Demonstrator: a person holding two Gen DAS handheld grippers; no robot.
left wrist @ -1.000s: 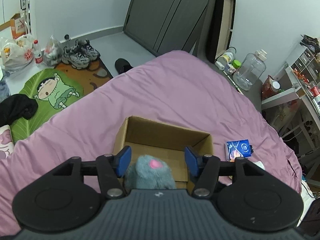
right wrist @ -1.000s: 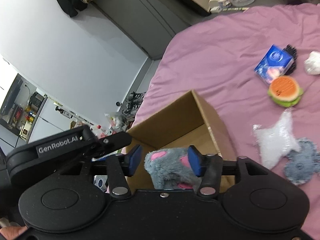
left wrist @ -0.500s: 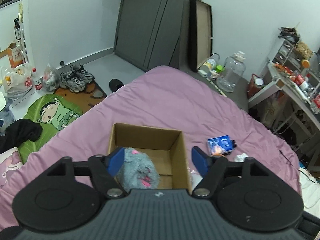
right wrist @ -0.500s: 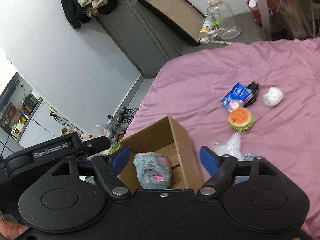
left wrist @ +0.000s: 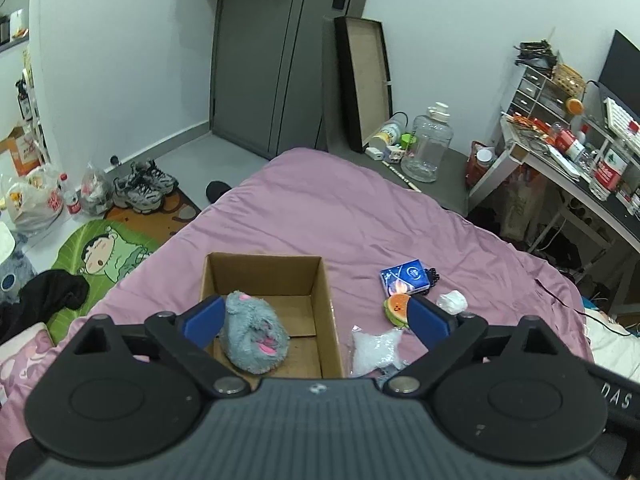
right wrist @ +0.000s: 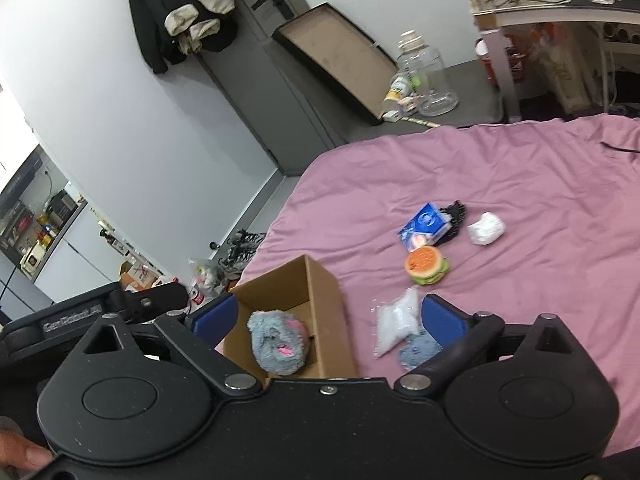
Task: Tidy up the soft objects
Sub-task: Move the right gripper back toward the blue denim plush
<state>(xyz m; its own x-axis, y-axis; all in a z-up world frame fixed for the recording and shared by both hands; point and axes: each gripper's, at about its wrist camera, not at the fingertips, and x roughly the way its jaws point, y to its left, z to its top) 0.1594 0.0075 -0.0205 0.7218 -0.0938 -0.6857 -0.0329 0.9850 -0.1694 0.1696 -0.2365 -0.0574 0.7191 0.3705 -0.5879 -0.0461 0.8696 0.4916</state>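
Note:
A grey plush slipper with pink patches (left wrist: 256, 336) lies inside the open cardboard box (left wrist: 326, 300) on the pink bed; it also shows in the right wrist view (right wrist: 278, 346), in the box (right wrist: 332, 320). My left gripper (left wrist: 316, 318) is open and empty, held above the box. My right gripper (right wrist: 326, 318) is open and empty too, above the box's right wall. To the right of the box lie a clear star-shaped bag (left wrist: 374, 346), a burger plush (right wrist: 426, 266), a blue fuzzy piece (right wrist: 420, 352) and a white wad (right wrist: 486, 228).
A blue packet (left wrist: 406, 276) with a black item lies further right on the bed (left wrist: 340, 208). Shoes, bags and a green mat (left wrist: 108, 252) are on the floor to the left. A desk (left wrist: 560, 172) stands at the right, a large jug (left wrist: 430, 148) beyond the bed.
Both grippers let go of the grey slipper, opened wide and rose away; the slipper now lies in the box.

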